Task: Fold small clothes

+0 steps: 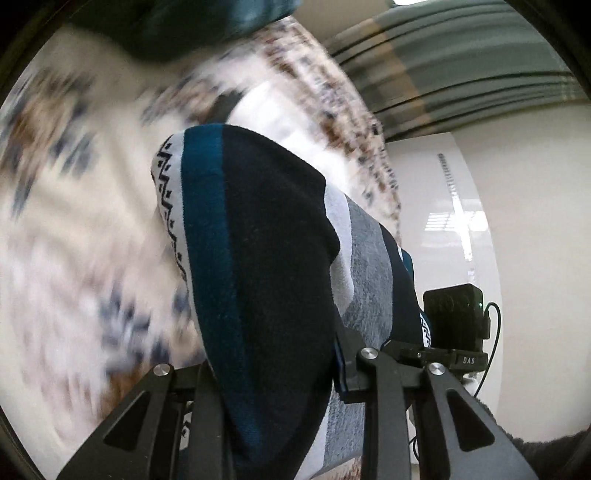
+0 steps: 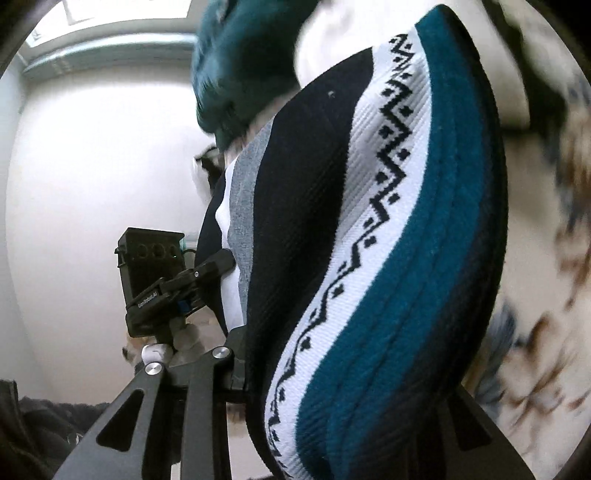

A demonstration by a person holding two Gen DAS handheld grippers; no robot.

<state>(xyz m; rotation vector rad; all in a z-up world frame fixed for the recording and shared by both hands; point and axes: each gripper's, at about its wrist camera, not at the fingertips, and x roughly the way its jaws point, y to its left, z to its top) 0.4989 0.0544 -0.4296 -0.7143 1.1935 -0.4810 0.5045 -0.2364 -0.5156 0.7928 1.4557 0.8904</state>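
Note:
A striped knitted garment (image 1: 266, 251) with navy, teal, grey and white bands and a black zigzag pattern hangs lifted in the air between both grippers. My left gripper (image 1: 280, 373) is shut on one edge of it. The garment fills the right wrist view (image 2: 369, 240) too, where my right gripper (image 2: 332, 369) is shut on its other edge. The right gripper also shows in the left wrist view (image 1: 443, 354), and the left gripper shows in the right wrist view (image 2: 195, 280). The fingertips are hidden by the cloth.
A patterned white, brown and blue tablecloth (image 1: 74, 229) lies blurred behind the garment, also in the right wrist view (image 2: 546, 295). A dark teal garment (image 2: 243, 66) lies on it, also in the left wrist view (image 1: 177, 26). A white wall (image 1: 535, 221) stands beyond.

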